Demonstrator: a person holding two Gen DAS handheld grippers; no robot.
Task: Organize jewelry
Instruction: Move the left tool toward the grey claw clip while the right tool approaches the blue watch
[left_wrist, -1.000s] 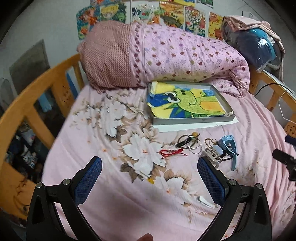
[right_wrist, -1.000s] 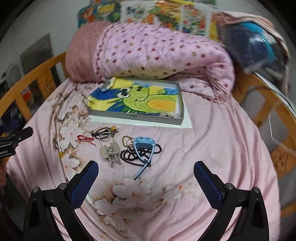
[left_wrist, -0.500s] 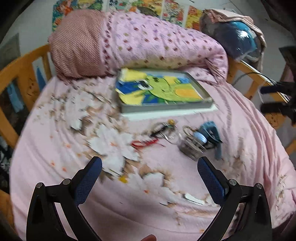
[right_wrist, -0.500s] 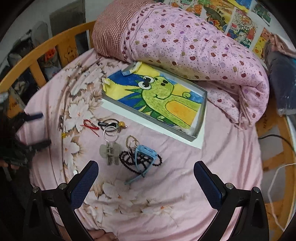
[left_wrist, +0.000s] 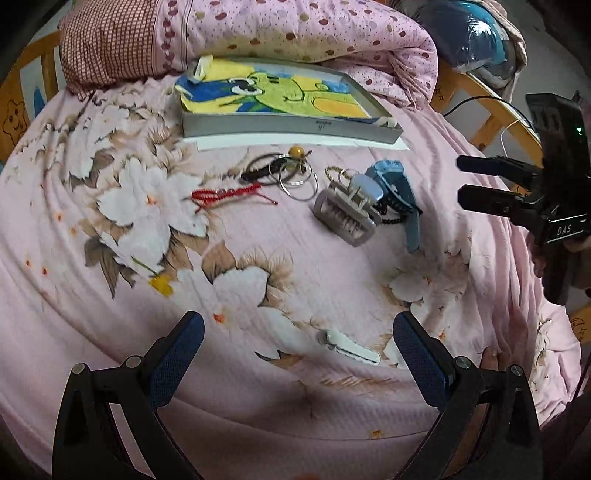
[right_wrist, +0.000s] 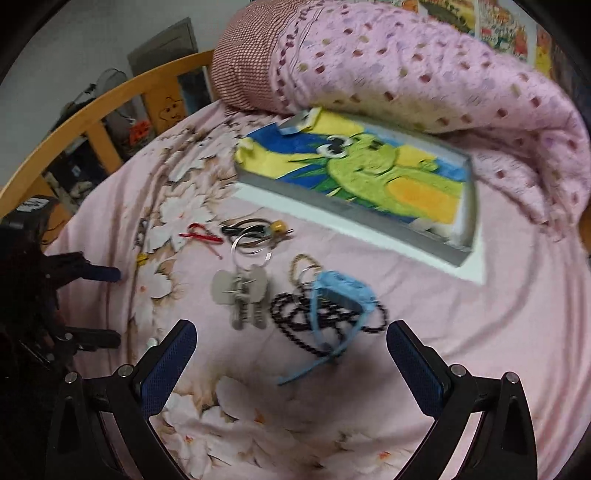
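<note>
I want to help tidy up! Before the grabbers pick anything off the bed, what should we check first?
1. Left gripper fingers open and holding nothing: ok.
2. Right gripper fingers open and holding nothing: ok.
3. Tray with the dinosaur towel has no jewelry in it: ok.
4. Blue watch free to lift alone: not ok, it lies on the black bead necklace.
5. Red cord bracelet lying apart from the metal rings: ok.
6. White hair clip within the left fingers' reach: cannot tell.

The left gripper (left_wrist: 297, 345) hangs wide open over the pink bedsheet (left_wrist: 92, 295), a white hair clip (left_wrist: 349, 346) between its fingers, jewelry at frame center.
</note>
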